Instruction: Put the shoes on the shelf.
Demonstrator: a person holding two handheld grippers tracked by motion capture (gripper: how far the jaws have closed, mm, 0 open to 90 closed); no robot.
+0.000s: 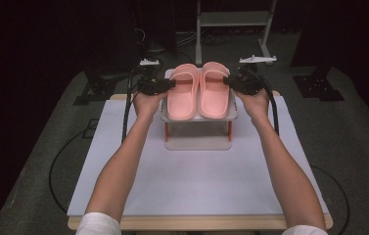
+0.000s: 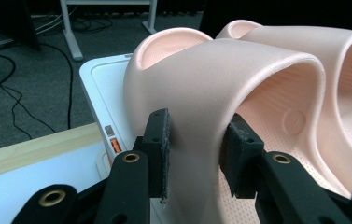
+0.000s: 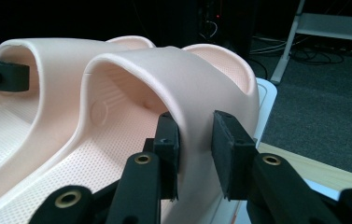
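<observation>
We found a pair of pink slippers lying side by side, toes away from the person, on the top shelf of a small white rack (image 1: 199, 142) at the far middle of the table (image 1: 196, 186); the left slipper (image 1: 182, 93) and the right slipper (image 1: 215, 90) touched along their inner edges.

The left gripper (image 2: 196, 149) had its two pads either side of the outer root of the left slipper's strap, pinching it; the right gripper (image 3: 196, 154) pinched the outer root of the right slipper's strap likewise; whether the far pad of each pressed fully home we could not quite tell.

We judged the slippers to be moulded foam or soft rubber: light, flexible, not fragile; each strap was a broad, smooth, matt arch, thick at the edge; the footbeds bore a fine dotted texture. The strap would likely bend under a pinch rather than slip, the rough pad facings helping; the strap root, where it joins the sole, seemed the soundest hold, since the sole would hang and sway less from there.

The rack had a glossy white plastic shelf with rounded corners and orange uprights.
</observation>
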